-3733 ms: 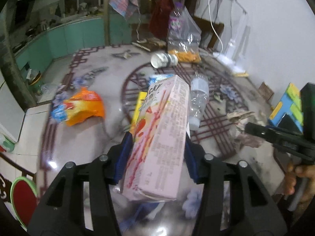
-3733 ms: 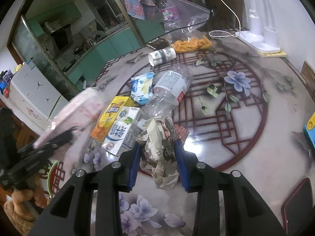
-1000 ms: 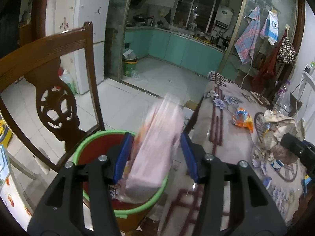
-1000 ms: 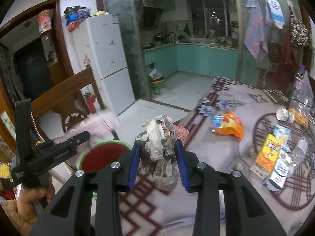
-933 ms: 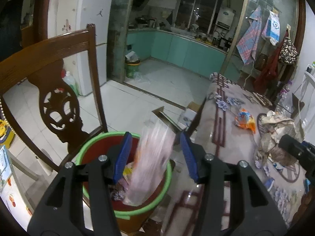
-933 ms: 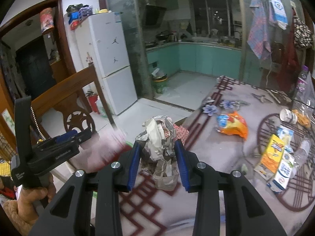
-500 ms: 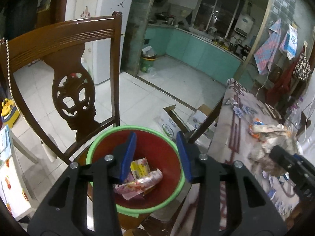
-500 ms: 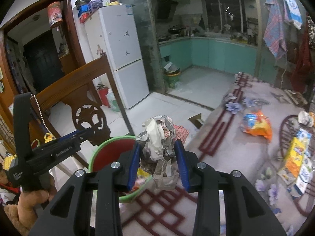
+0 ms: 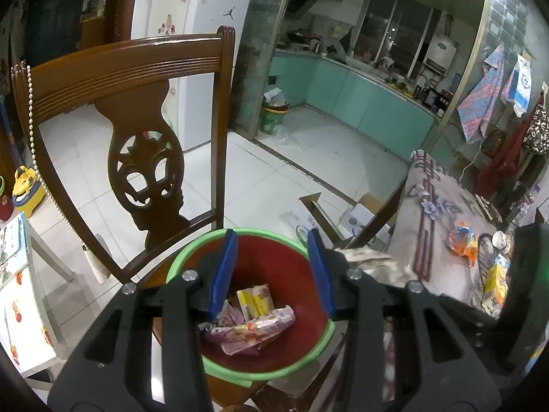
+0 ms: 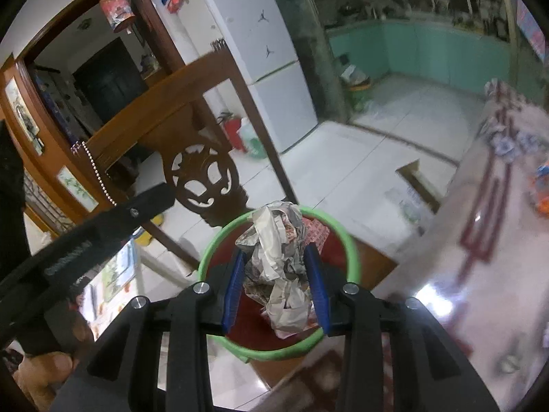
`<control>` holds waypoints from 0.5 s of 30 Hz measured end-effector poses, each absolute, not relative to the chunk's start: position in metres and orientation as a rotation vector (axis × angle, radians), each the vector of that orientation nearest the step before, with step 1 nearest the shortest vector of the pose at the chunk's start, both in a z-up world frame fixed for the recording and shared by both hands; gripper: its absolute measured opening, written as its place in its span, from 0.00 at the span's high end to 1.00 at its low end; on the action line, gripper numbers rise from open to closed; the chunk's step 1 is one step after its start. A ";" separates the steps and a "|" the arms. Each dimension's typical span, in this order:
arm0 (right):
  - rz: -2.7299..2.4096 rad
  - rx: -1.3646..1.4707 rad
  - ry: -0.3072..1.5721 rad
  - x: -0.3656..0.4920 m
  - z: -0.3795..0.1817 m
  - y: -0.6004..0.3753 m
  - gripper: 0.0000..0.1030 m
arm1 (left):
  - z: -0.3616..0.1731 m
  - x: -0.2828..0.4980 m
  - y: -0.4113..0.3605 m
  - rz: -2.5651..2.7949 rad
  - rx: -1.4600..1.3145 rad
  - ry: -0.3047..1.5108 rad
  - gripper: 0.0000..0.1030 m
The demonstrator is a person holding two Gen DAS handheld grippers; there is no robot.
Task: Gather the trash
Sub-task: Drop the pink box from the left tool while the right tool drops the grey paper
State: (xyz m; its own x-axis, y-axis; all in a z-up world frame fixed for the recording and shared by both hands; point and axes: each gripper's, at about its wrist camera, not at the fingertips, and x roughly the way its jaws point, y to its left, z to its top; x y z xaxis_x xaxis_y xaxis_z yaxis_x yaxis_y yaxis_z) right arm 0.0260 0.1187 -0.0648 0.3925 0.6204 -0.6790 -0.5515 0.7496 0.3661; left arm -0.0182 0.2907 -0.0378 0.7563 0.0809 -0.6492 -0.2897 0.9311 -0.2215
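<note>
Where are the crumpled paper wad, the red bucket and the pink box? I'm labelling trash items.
crumpled paper wad [image 10: 276, 261], right wrist view, its middle between the pads.
red bucket [image 9: 240, 231], left wrist view, far green rim.
pink box [image 9: 255, 331], left wrist view, its printed side, inside the bucket.

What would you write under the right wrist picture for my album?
Right gripper holds crumpled paper above the green-rimmed red bin.

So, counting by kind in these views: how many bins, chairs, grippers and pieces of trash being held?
Bins: 2, the red bucket and the green kitchen bin
Chairs: 1, the wooden chair
Grippers: 2, the left gripper and the right gripper
Held trash: 1, the crumpled paper
Total: 6
</note>
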 end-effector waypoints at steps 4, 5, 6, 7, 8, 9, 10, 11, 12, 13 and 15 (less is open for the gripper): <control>0.749 0.093 0.929 0.033 -0.075 0.127 0.64 | -0.037 -0.017 0.290 0.215 -0.318 0.681 0.60; 0.748 0.093 0.930 0.035 -0.076 0.128 0.62 | -0.037 -0.016 0.290 0.217 -0.315 0.681 0.60; 0.746 0.094 0.932 0.036 -0.076 0.130 0.58 | -0.037 -0.016 0.290 0.219 -0.312 0.681 0.60; 0.740 0.096 0.933 0.037 -0.077 0.131 0.55 | -0.037 -0.015 0.290 0.221 -0.311 0.681 0.60; 0.728 0.094 0.933 0.037 -0.077 0.132 0.44 | -0.037 -0.016 0.289 0.227 -0.309 0.679 0.60; 0.720 0.091 0.924 0.036 -0.077 0.133 0.36 | -0.036 -0.016 0.290 0.238 -0.310 0.675 0.60; 0.703 0.083 0.902 0.033 -0.076 0.132 0.34 | -0.036 -0.016 0.290 0.241 -0.316 0.672 0.58; 0.685 0.075 0.889 0.032 -0.075 0.131 0.33 | -0.035 -0.016 0.291 0.244 -0.323 0.668 0.57; 0.677 0.069 0.884 0.032 -0.075 0.129 0.33 | -0.035 -0.017 0.292 0.251 -0.326 0.664 0.52; 0.667 0.064 0.880 0.030 -0.073 0.125 0.33 | -0.035 -0.017 0.291 0.254 -0.324 0.663 0.51; 0.654 0.076 0.877 0.027 -0.072 0.114 0.33 | -0.036 -0.016 0.288 0.254 -0.316 0.668 0.51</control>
